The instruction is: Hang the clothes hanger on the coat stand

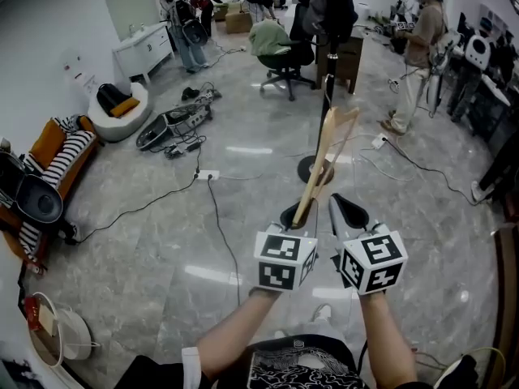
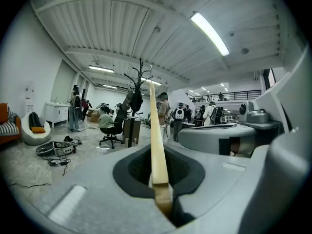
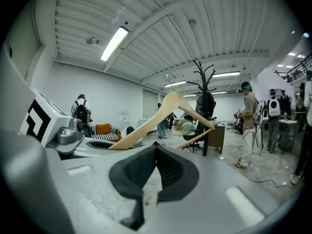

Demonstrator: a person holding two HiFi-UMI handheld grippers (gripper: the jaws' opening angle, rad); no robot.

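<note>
**Near.** Two hand-held grippers, side by side over glossy grey floor [image 1: 146,266]. One marker cube on each, left cube [image 1: 284,259] and right cube [image 1: 373,262], faced with black-and-white squares (coded patterns rather than words).
- Left gripper [image 1: 297,217]: fingers clamped on the end of one arm of the clothes hanger [image 1: 323,156].
- Right gripper [image 1: 350,211]: fingers pressed together with nothing between them, just right of the left gripper.

**Middle.** One clothes hanger, pale wood, with a thin hook at the top. Rising up and away from the left gripper, held in the air, not on the coat stand [image 1: 328,96]. One white power strip [image 1: 207,174] on the floor to the left, cable attached.

**Far.** One coat stand, black, with a round base on the floor and branching pegs at the top, dark items hung on it. One office chair [image 1: 285,61] just left of it, holding one seated person in green [image 1: 269,37]. One standing person [image 1: 415,47] at far right.
</note>
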